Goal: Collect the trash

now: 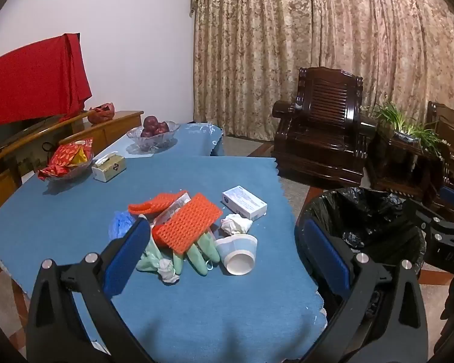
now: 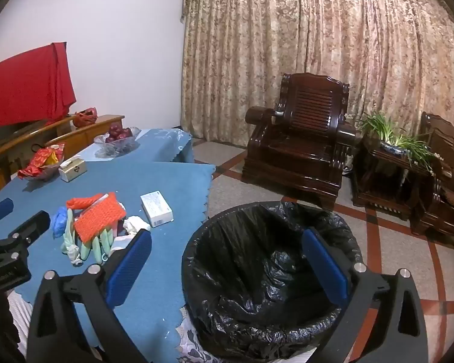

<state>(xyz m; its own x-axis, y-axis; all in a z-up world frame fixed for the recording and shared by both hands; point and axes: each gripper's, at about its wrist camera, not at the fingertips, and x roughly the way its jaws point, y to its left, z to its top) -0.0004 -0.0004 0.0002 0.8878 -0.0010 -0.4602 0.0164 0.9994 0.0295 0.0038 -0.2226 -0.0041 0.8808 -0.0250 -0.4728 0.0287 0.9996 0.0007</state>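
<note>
Left wrist view: left gripper (image 1: 224, 251) low in the frame, fingers (image 1: 127, 254) spread wide, clamped on nothing; trash heaped at centre on the blue worktop (image 1: 75, 211): orange mesh pieces (image 1: 186, 222) over a green glove (image 1: 196, 254), a blue wad (image 1: 119, 224) at the heap's left, crumpled tissue (image 1: 236, 223) and a tipped paper cup (image 1: 237, 254) at its right, a white carton (image 1: 244, 202) just beyond; black-lined bin (image 1: 363, 224) at right, off the worktop edge; fruit bowl (image 1: 152, 134), snack dish (image 1: 66, 163) and tissue box (image 1: 109, 168) in the upper left, well apart from the heap.

Right wrist view: right gripper (image 2: 227, 267) over the bin (image 2: 257, 257) at lower centre, fingers (image 2: 128, 266) equally wide, empty; heap at left, carton (image 2: 156, 208) nearest the worktop edge.

Risks, as judgement: tangled layers, so lifting the mesh likely to drag the glove and scatter tissue; thin crushable cup, apt to slip or roll from a hard pinch; gap between worktop and bin, inviting drops onto the floor; loose liner, liable to snag a finger.
</note>
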